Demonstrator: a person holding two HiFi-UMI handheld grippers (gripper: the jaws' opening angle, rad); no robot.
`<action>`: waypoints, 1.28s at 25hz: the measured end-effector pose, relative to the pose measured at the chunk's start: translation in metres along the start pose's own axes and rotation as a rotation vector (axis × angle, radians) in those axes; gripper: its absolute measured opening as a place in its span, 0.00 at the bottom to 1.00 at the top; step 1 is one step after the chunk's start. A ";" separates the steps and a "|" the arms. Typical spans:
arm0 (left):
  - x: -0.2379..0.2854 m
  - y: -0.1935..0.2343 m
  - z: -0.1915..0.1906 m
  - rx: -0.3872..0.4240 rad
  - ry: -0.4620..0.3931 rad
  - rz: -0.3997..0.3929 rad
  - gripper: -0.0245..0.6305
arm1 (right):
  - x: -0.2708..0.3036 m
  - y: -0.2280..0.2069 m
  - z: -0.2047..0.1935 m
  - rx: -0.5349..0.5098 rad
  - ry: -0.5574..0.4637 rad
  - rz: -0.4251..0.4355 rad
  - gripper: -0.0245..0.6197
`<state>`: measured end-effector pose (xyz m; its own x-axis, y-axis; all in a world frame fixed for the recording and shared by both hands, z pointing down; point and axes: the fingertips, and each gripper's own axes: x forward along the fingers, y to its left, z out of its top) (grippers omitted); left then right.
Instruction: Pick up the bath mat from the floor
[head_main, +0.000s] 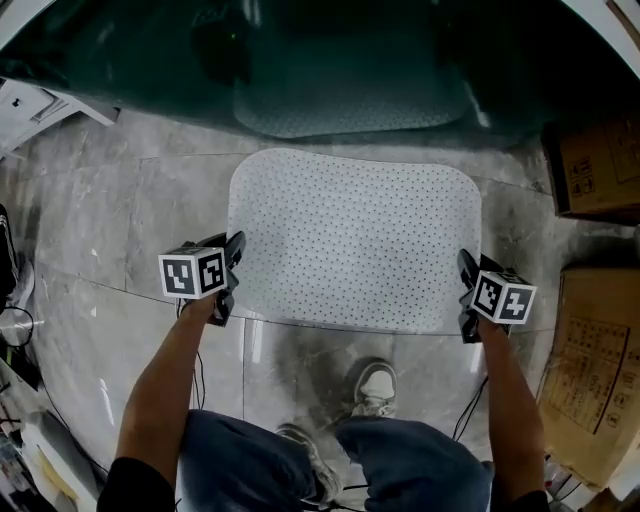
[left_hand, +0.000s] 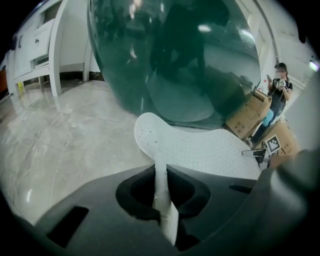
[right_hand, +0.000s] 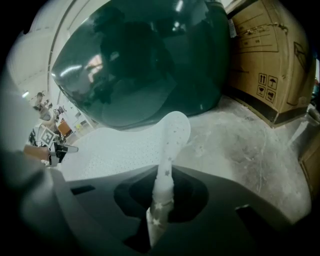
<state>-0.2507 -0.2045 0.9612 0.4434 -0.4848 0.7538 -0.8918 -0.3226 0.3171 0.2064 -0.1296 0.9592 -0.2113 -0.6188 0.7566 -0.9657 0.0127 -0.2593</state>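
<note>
1. shows, from above, a white perforated bath mat (head_main: 355, 240) spread on a grey marble floor (head_main: 90, 230), just in front of a dark green curved glass wall (head_main: 330, 60) that mirrors it.
2. pinches the mat's near left edge in the left gripper (left_hand: 161, 182), fingers closed narrow on the thin sheet, which stands upright in the slot between them.
3. pinches the near right edge the same way in the right gripper (right_hand: 162, 192), fingers shut tight on the mat.
4. places the two grips well apart, at opposite ends of the near edge, probably so the floppy mat hangs evenly and does not fold in the middle when raised.
5. looks like the very start of the lift: near edge seemingly just off the floor, far edge apparently down; cannot tell for certain.
6. sets the person's shoes (head_main: 375, 388) just behind the mat and off it, so nothing weighs it down.
7. calls next for raising both ends together and level; risks brushing the glass ahead or the cardboard boxes (head_main: 600, 165) near the right side.
</note>
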 end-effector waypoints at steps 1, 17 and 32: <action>-0.006 -0.006 0.003 0.004 -0.008 -0.001 0.08 | -0.005 0.005 0.004 -0.004 0.004 0.007 0.08; -0.155 -0.090 0.076 -0.041 -0.019 -0.022 0.08 | -0.148 0.071 0.097 -0.060 0.052 0.014 0.08; -0.338 -0.164 0.193 -0.063 -0.070 -0.011 0.08 | -0.308 0.142 0.232 -0.094 0.013 0.038 0.08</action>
<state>-0.2371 -0.1444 0.5435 0.4567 -0.5379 0.7086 -0.8896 -0.2778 0.3625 0.1698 -0.1196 0.5502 -0.2497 -0.6066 0.7548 -0.9666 0.1099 -0.2315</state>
